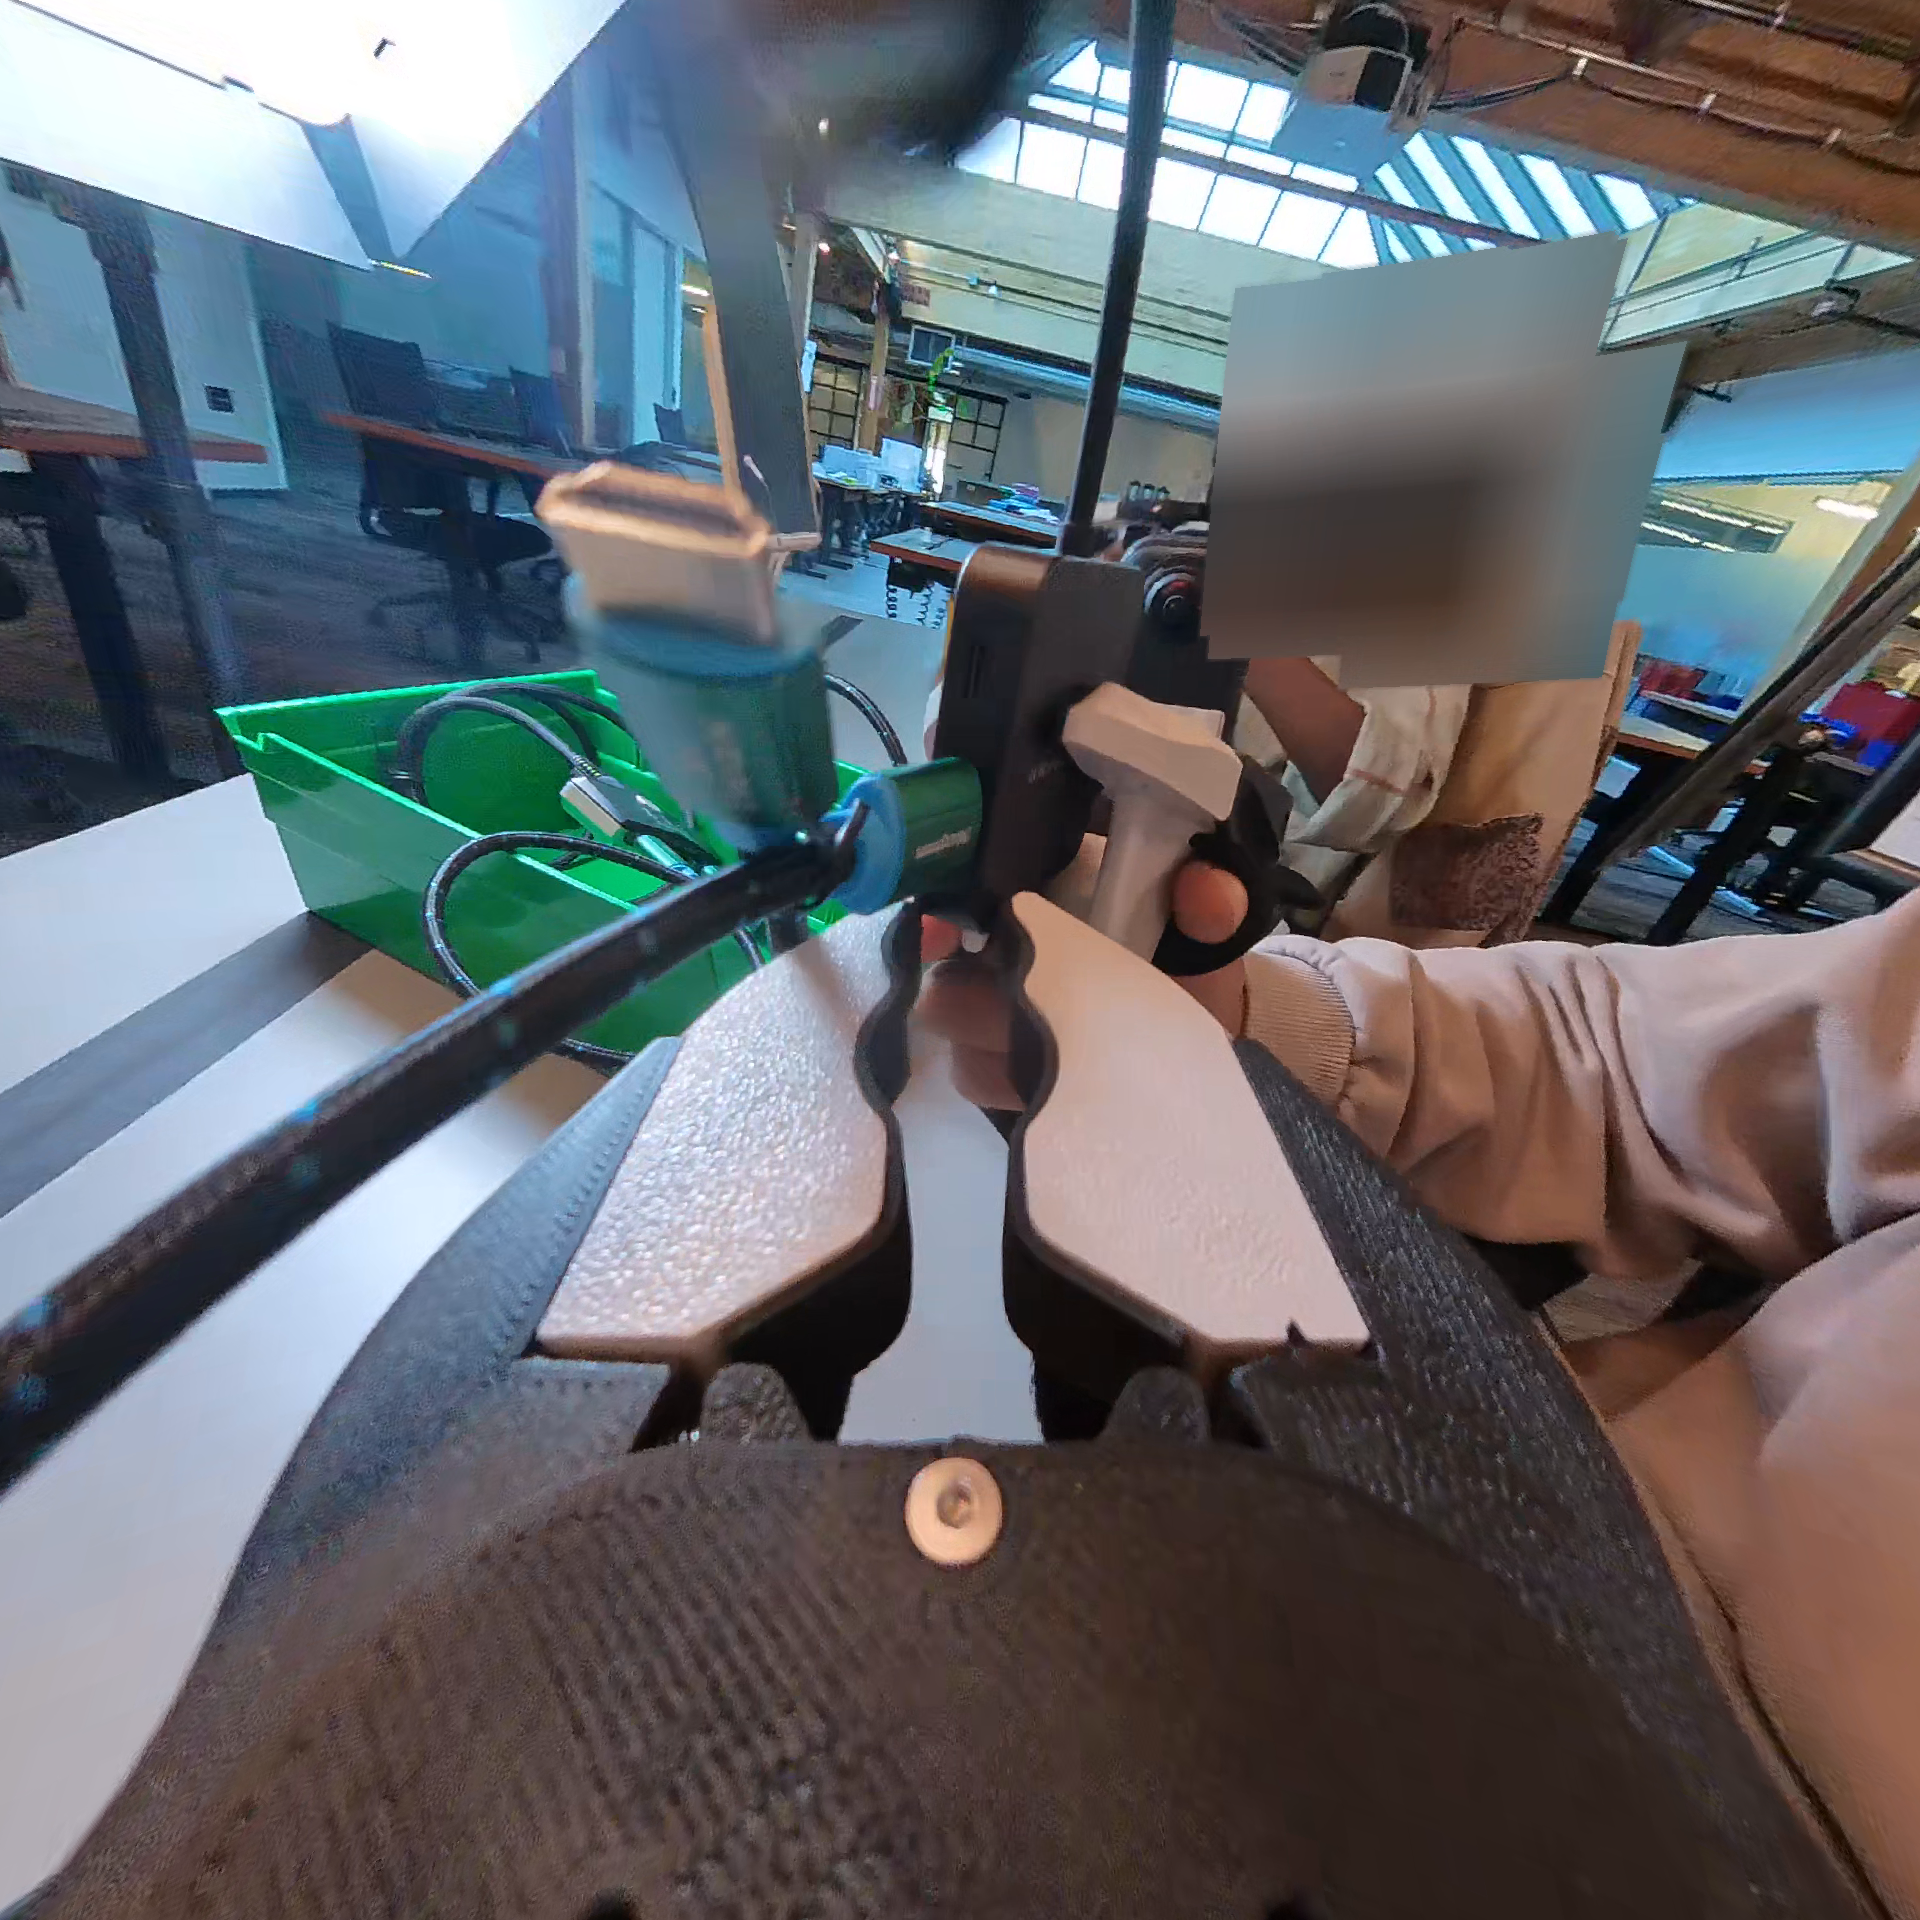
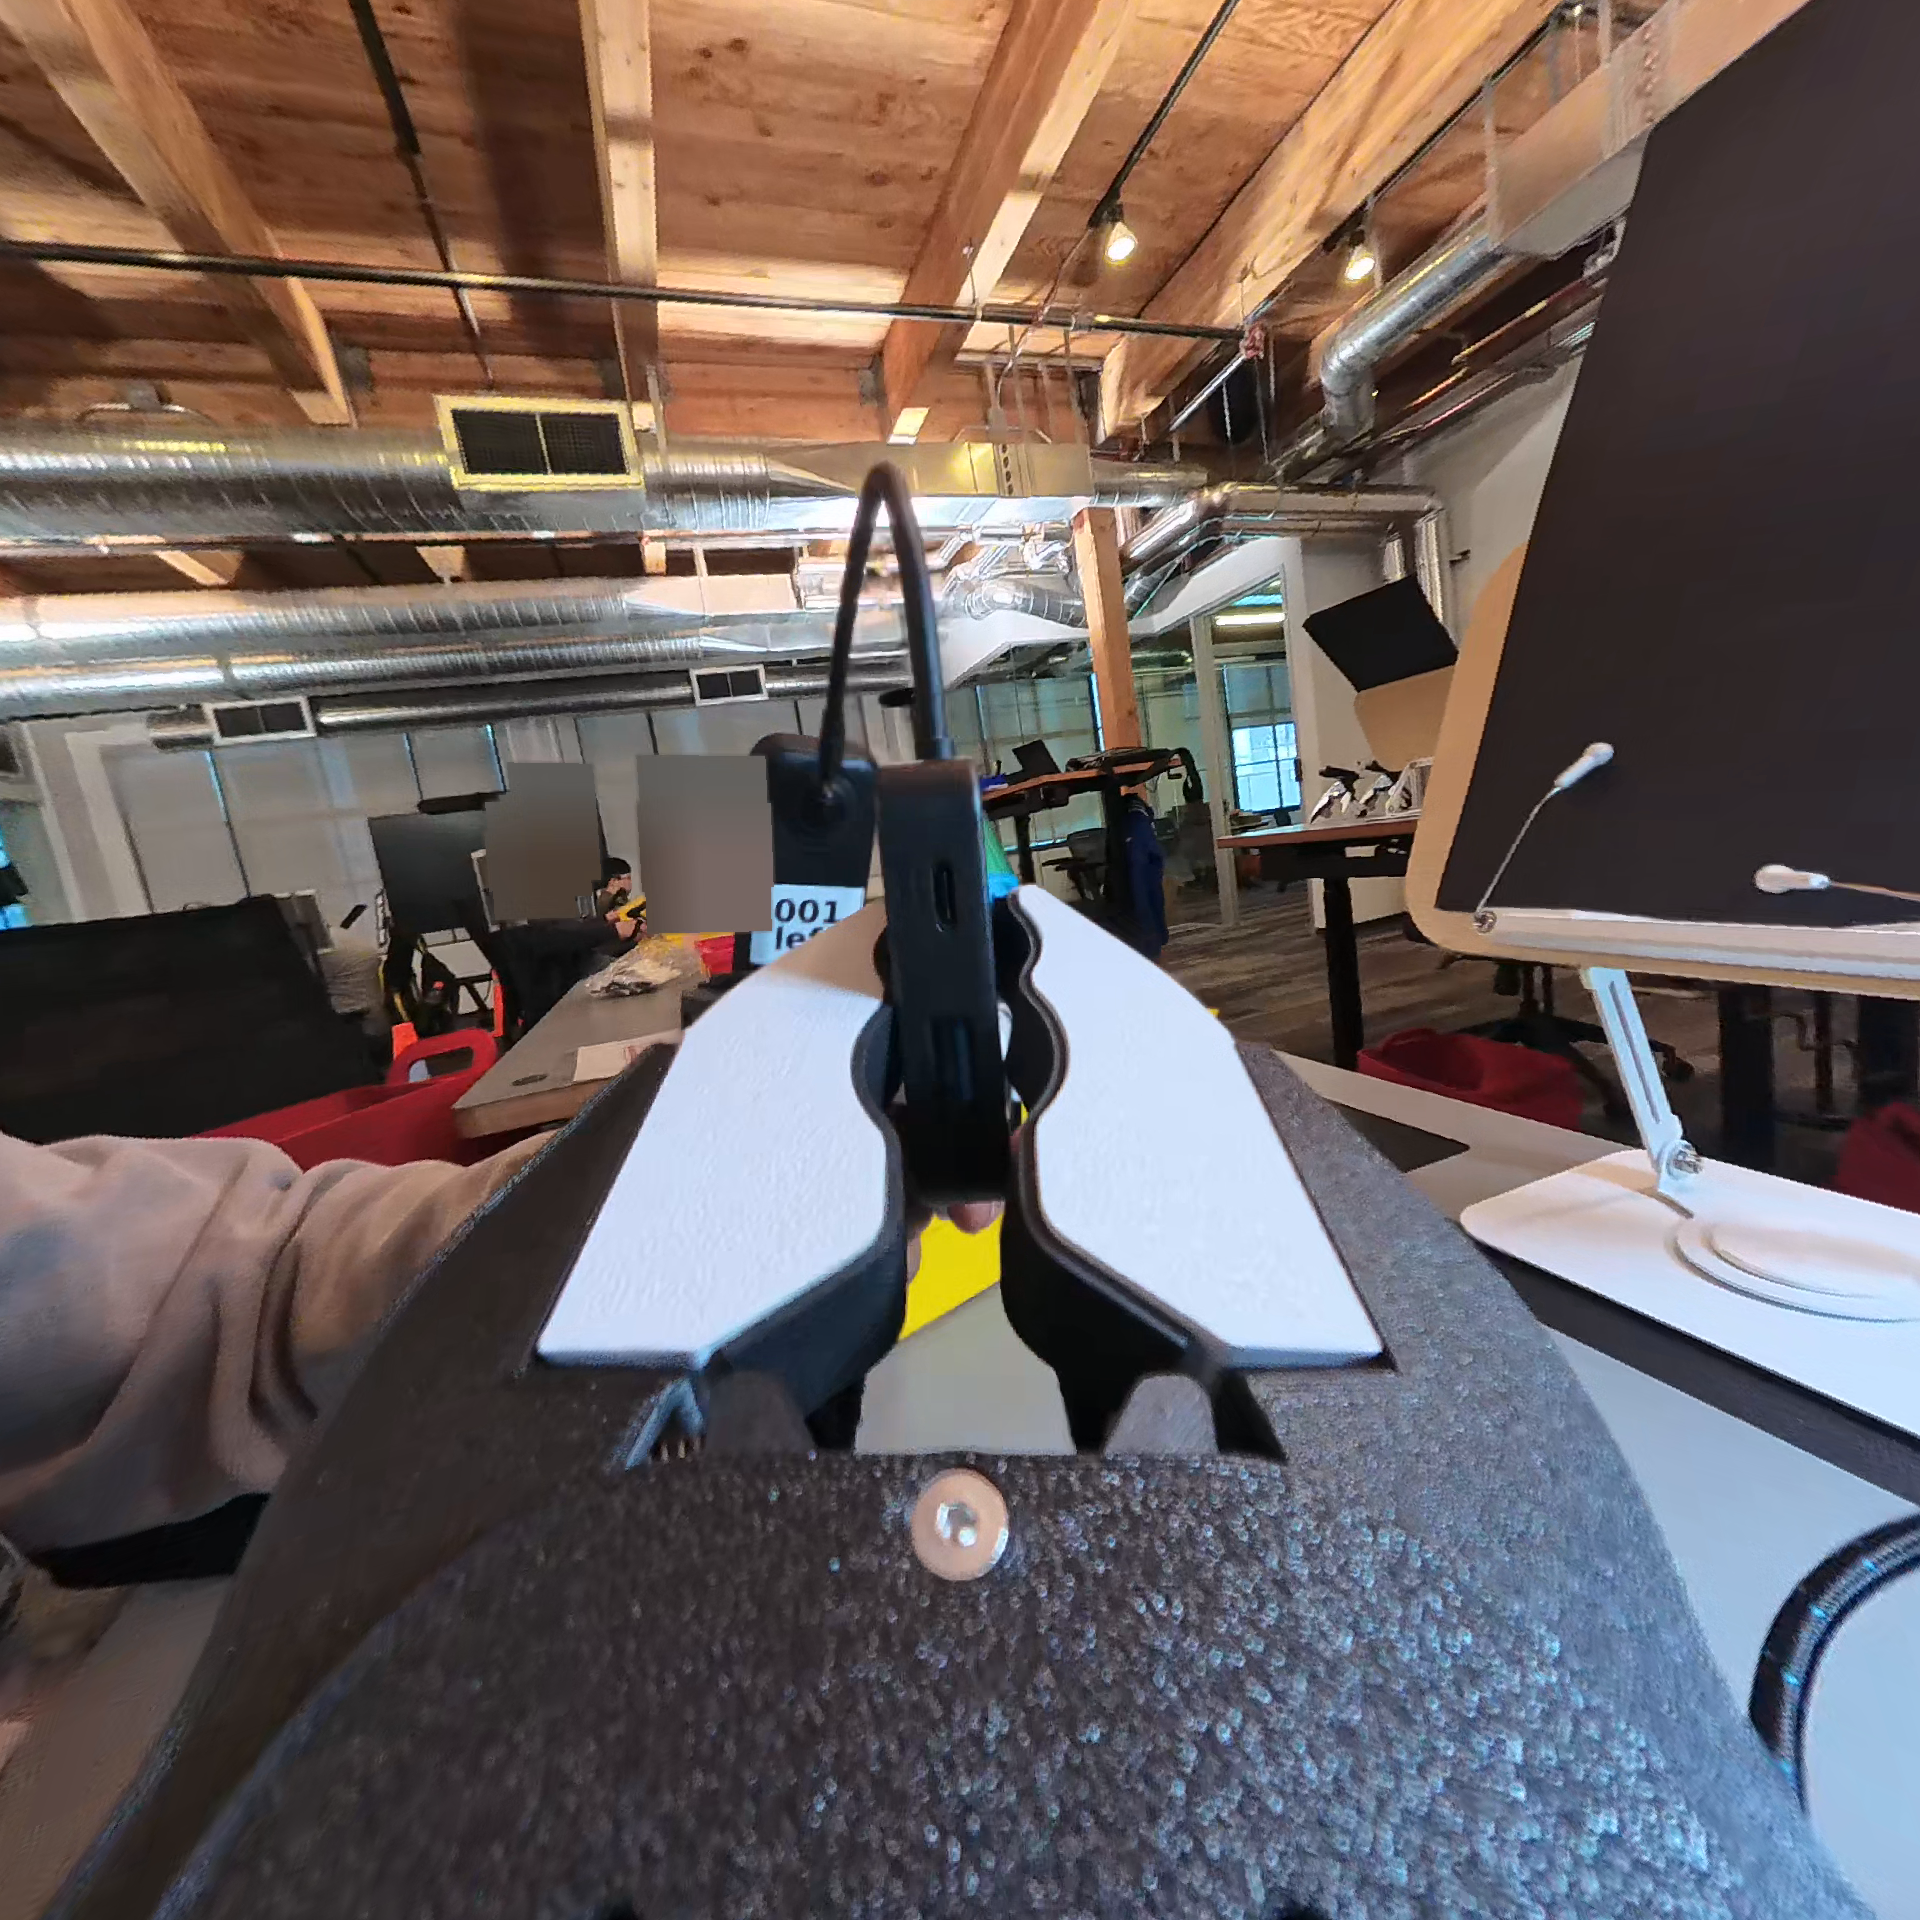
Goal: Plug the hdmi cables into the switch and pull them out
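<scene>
Green plastic forms the one bin on the white table, standing near its far edge; inside lie coiled black cables and at least one loose silver-tipped plug, the exact count hidden by the tangle. Two HDMI connectors show above it: one green-sleeved connector is seated in the side of the black switch, its braided cable running toward the table's near left corner, and a second connector hangs free in the air with its metal tip bare. The right gripper clamps the switch upright between its white fingers. The left gripper has its jaws narrow, nothing visibly between them. The near table surface lies bare beneath both grippers.
</scene>
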Demonstrator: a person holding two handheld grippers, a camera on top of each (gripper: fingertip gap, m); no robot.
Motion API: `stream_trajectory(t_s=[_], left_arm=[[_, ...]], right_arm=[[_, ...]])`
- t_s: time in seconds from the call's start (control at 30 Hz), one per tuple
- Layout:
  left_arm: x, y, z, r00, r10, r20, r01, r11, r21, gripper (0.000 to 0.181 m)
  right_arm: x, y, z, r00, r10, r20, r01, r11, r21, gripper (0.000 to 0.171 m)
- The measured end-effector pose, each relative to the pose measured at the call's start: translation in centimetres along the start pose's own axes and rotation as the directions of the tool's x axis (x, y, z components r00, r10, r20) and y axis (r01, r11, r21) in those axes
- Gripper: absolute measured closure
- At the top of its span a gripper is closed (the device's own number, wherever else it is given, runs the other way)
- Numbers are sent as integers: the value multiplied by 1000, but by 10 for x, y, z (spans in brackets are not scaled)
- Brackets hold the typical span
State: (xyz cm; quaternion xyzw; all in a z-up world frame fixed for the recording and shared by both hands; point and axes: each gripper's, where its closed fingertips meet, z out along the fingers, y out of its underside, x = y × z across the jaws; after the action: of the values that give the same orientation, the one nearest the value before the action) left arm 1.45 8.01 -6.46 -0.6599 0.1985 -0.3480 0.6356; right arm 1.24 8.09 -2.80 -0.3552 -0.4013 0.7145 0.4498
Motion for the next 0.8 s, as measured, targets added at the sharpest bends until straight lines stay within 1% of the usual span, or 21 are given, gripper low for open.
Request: stream_trajectory(t_s=[0.03, 0.1, 0.13, 0.17, 0.2, 0.23, 0.33, 0.37, 0.4, 0.43, 0.47, 0.5, 0.53, 0.67, 0.73, 0.8], left_arm=[[0, -2, -2, 1000, -7, -11, 7, 1000, -4, 168], [0, -9, -8, 1000, 14, -12, -14, 1000, -7, 169], [-2, -11, -12, 999, 51, 2, -51, 998, -21, 170], [-3, -12, -17, 994, 105, 11, -104, 993, -58, 179], [-6, -12, -22, 987, 155, 30, -152, 984, -94, 181], [-7, -12, -28, 979, 202, 33, -196, 972, -133, 181], [-8, -11, -38, 951, 307, 43, -290, 930, -226, 181], [-8, -10, -38, 944, 327, 44, -307, 920, -244, 181], [-7, -8, -37, 942, 334, 40, -313, 914, -259, 181], [-6, -5, -35, 939, 341, 38, -319, 908, -271, 181], [-7, -2, -34, 932, 361, 42, -334, 896, -291, 181], [-10, 1, -35, 919, 390, 51, -355, 878, -321, 181], [-13, 3, -36, 907, 416, 60, -373, 862, -343, 181], [-14, -8, -43, 894, 439, 85, -391, 860, -327, 181], [-15, -14, -47, 885, 454, 99, -404, 857, -321, 181], [-18, -17, -53, 884, 455, 110, -401, 858, -321, 181]], right_arm=[[-1, 1, 1, 1000, -9, 10, 10, 1000, -22, 156], [-1, 7, 1, 997, -70, 25, 72, 990, -120, 156], [-1, 10, -1, 993, -112, 31, 115, 980, -165, 155], [0, 12, -2, 988, -147, 34, 151, 967, -207, 155], [2, 13, -4, 984, -176, 36, 180, 953, -243, 152], [3, 15, -6, 977, -208, 38, 211, 935, -285, 150], [7, 22, -12, 950, -308, 55, 304, 867, -394, 150], [6, 26, -12, 937, -343, 67, 339, 843, -417, 156], [6, 36, -15, 913, -394, 104, 395, 792, -466, 167], [13, 53, -19, 874, -468, 133, 456, 691, -561, 167], [21, 65, -23, 820, -549, 160, 516, 590, -621, 167], [24, 70, -24, 781, -596, 189, 554, 522, -648, 167], [24, 70, -24, 765, -614, 195, 569, 503, -650, 168], [19, 54, -22, 769, -612, 184, 574, 535, -620, 167], [21, 48, -24, 748, -638, 181, 590, 515, -622, 167], [25, 41, -26, 716, -673, 185, 608, 472, -639, 167]])
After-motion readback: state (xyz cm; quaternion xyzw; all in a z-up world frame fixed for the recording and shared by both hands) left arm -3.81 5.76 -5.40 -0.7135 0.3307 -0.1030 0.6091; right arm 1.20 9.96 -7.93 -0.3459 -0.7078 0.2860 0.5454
